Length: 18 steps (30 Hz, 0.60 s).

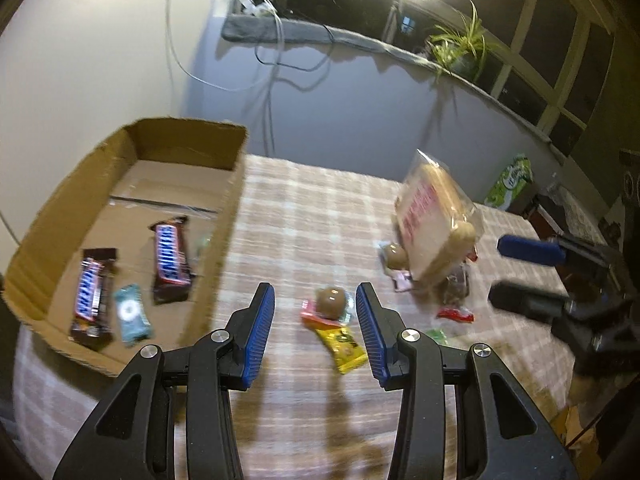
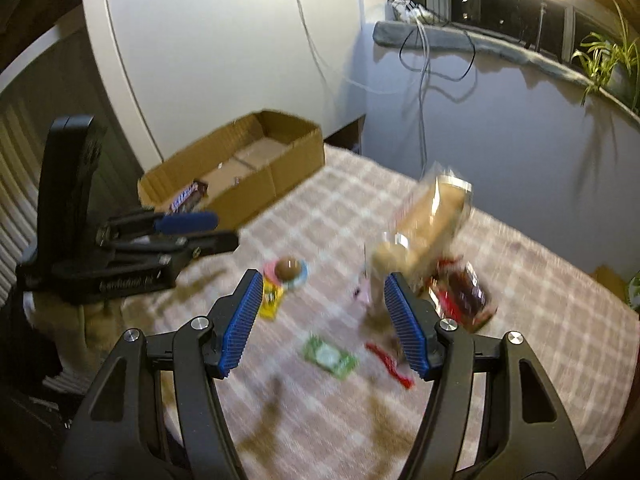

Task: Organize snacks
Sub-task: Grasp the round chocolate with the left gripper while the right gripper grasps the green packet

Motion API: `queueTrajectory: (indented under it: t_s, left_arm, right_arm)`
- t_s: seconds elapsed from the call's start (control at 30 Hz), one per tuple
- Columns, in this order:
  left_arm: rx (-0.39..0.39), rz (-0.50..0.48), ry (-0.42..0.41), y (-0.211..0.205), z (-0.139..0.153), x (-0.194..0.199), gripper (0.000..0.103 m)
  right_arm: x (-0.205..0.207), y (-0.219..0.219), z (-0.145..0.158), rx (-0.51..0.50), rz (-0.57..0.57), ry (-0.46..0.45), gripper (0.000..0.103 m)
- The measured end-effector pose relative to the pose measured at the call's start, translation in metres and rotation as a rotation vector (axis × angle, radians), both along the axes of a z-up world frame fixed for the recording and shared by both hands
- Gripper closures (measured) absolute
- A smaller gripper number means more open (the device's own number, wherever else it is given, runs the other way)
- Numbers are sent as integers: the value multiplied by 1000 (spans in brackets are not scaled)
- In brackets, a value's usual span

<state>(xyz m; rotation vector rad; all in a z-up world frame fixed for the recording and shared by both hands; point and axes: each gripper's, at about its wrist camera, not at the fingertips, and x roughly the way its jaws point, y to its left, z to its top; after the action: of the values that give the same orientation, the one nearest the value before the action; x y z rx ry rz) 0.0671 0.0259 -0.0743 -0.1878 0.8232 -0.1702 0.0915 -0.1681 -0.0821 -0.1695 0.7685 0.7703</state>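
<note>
Both grippers have their blue ribbed jaws apart and hold nothing. Between the jaws of the left gripper [image 1: 315, 300], lower on the desk with the pink checked cloth [image 1: 304, 208], lie one round brown chocolate ball in clear wrapping [image 1: 331, 303] and one yellow candy packet [image 1: 345, 346]. The right gripper [image 2: 320, 300] points down at an angle toward one green packet [image 2: 329, 356] and one red wrapper [image 2: 390, 362]. Behind them leans one tall clear bag of pale wafers [image 1: 434, 216], with a second brown ball [image 1: 396, 256] beside it and one dark brown packet [image 2: 466, 294] near its foot. One open brown cardboard box [image 1: 224, 216] stands on the left of the desk; inside are two brown Snickers bars [image 1: 172, 260] and one light blue small packet [image 1: 131, 314].
</note>
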Motion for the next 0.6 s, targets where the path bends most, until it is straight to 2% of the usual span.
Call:
queueTrajectory:
  t_s: [0.27, 0.4, 0.6]
  left_arm:
    - [54, -38, 63, -24, -21, 15, 70]
    - [88, -45, 89, -30, -29, 24, 70]
    - [112, -49, 110, -37, -37, 32, 72]
  right_arm:
    - [-6, -1, -41, -87, 105, 43, 38]
    - [-3, 4, -60, -115, 141, 77, 55]
    - [3, 12, -78, -161, 167, 85, 57]
